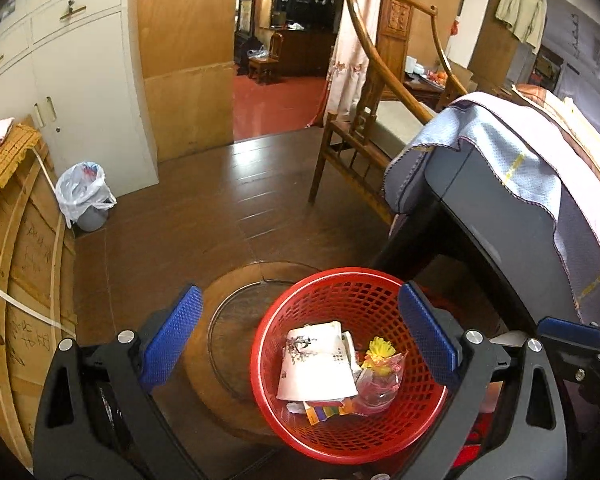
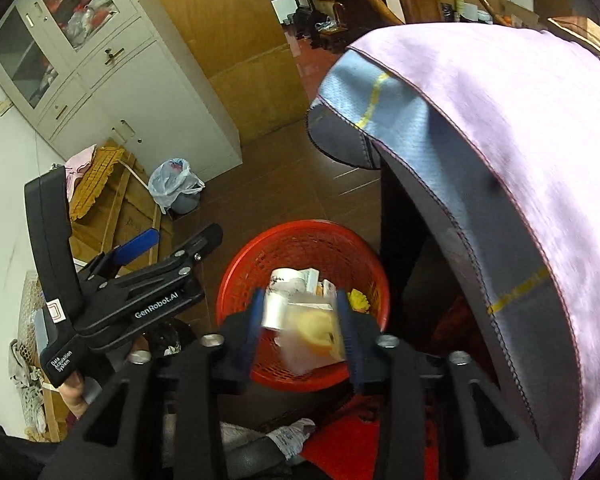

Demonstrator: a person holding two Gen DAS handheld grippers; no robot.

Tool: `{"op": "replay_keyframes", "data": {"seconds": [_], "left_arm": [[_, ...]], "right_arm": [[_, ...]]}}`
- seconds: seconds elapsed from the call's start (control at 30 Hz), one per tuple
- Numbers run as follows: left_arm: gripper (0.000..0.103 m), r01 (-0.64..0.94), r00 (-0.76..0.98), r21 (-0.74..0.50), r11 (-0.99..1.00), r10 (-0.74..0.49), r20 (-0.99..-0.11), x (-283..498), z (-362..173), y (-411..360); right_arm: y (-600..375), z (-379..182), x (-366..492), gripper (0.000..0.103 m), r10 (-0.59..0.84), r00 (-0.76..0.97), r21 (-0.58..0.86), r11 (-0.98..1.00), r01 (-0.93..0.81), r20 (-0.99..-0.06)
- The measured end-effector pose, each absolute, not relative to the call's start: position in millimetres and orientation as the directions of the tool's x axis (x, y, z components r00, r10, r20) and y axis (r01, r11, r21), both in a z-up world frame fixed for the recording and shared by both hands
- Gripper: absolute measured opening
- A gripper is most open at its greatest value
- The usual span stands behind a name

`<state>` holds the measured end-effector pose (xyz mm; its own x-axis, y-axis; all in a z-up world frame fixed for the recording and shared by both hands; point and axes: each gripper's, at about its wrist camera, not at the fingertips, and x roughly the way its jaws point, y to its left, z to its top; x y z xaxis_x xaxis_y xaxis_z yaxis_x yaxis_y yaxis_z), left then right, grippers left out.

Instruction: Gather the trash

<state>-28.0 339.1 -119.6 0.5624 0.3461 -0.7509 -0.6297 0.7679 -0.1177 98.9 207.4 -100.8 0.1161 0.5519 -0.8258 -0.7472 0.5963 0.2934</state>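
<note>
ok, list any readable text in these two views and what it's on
"GenRobot.AI": white print on the left gripper, on its black body, right wrist view.
"Data Acquisition System": white print on the same gripper's handle.
Handwriting on the wooden crate: cannot be read.
Print on the paper cup in the red basket: too small.

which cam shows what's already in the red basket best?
Left wrist. It looks straight into the red basket: a printed paper cup, a clear wrapper with a yellow bit and coloured scraps all sharp. In the right wrist view, the right gripper and a blurred clear wrapper between its fingers block most of the contents.
</note>
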Motion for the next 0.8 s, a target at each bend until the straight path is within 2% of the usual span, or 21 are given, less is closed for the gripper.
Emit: {"op": "replay_keyframes", "data": {"seconds": [0.4, 0.63, 0.8], "left_arm": [[0.095, -0.61, 0.492, -0.002, 0.792, 0.377, -0.785, -22, -126, 333], [0.095, -0.563, 0.468, 0.022, 0.826, 0.34, -0.816, -22, -129, 332], [0.095, -0.563, 0.46, 0.032, 0.826, 0.345, -0.819, -23, -130, 330]], "right_arm": [[204, -116, 98, 0.042, 0.5, 0.124, 0.246, 0.609, -0.754, -0.857], [202, -141, 94, 0.056, 0.436, 0.101, 0.218, 0.623, -0.751, -0.894], [203, -150, 93, 0.057, 0.411, 0.084, 0.212, 0.623, -0.753, -0.908]]}}
